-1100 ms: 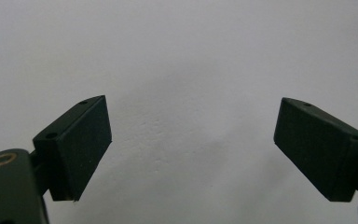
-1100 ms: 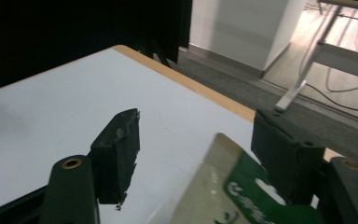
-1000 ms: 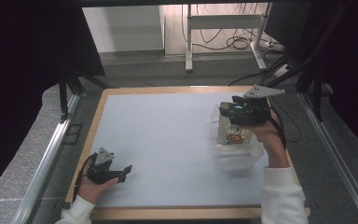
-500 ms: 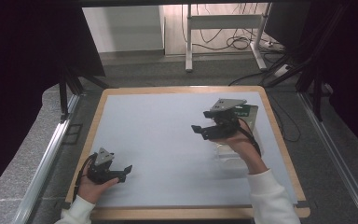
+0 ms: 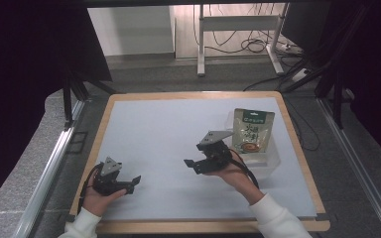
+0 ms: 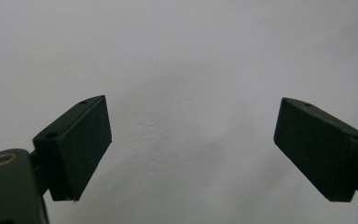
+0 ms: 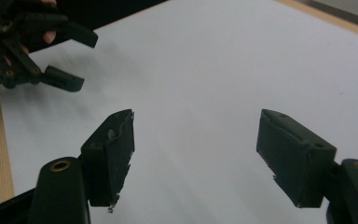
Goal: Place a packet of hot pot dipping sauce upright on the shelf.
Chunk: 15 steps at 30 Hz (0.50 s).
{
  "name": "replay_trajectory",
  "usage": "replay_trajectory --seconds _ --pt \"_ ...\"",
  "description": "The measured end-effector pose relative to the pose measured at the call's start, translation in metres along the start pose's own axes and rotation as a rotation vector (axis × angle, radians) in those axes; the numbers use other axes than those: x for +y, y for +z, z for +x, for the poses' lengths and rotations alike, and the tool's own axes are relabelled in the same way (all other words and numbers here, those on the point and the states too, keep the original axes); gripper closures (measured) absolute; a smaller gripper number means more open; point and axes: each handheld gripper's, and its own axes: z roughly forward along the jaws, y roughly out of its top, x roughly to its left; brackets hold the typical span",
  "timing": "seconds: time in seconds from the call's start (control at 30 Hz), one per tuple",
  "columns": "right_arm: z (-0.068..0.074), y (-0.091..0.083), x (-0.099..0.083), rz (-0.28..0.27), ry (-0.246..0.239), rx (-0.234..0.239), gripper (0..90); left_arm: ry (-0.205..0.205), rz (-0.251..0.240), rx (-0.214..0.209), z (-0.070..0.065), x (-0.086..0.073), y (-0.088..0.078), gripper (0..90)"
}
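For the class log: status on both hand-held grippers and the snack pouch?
Both hand-held grippers, left and right, open, empty. Snack pouch sits in clear tub, untouched. Mat between unobstructed.

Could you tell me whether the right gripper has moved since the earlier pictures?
Yes. The right gripper, jaws open and empty, was over the clear container holding the green pouch; it has come away leftward and toward the table's near edge.

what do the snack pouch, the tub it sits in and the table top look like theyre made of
The snack pouch looks like glossy printed plastic film: green top, picture below, a slight sheen. The tub seems to be clear thin plastic; the surface shows through its walls. The table top looks like a matte pale mat, faintly grainy up close, framed by a light wooden rim.
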Motion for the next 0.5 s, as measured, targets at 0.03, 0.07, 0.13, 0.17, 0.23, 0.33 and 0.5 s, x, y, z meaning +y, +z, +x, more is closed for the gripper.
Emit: replay_trajectory --seconds 0.03,0.07,0.13,0.17,0.23,0.33,0.5 --pt "0.0 0.0 0.0 0.0 0.0 0.0 27.5 0.0 0.0 -0.001 0.0 0.0 0.0 10.9" --pt "0.002 0.003 -0.003 0.012 0.0 0.004 27.5 0.0 0.0 -0.001 0.0 0.0 0.0 10.9" --pt "0.006 0.008 -0.011 0.04 0.0 0.015 27.3 0.003 0.002 -0.002 0.0 0.0 0.0 10.9" --pt "0.009 0.011 -0.016 0.058 0.0 0.015 27.1 0.001 0.003 -0.002 0.0 0.0 0.001 10.9" --pt "0.012 0.014 -0.024 0.082 -0.006 0.02 26.8 0.0 0.004 -0.002 -0.001 0.0 0.001 10.9" --pt "0.015 0.016 -0.031 0.107 -0.013 0.021 26.7 0.003 0.007 -0.002 -0.001 0.0 0.002 10.9" --pt "0.014 0.012 -0.03 0.093 -0.001 0.012 26.7 0.006 0.014 -0.002 -0.001 0.0 0.003 10.9"
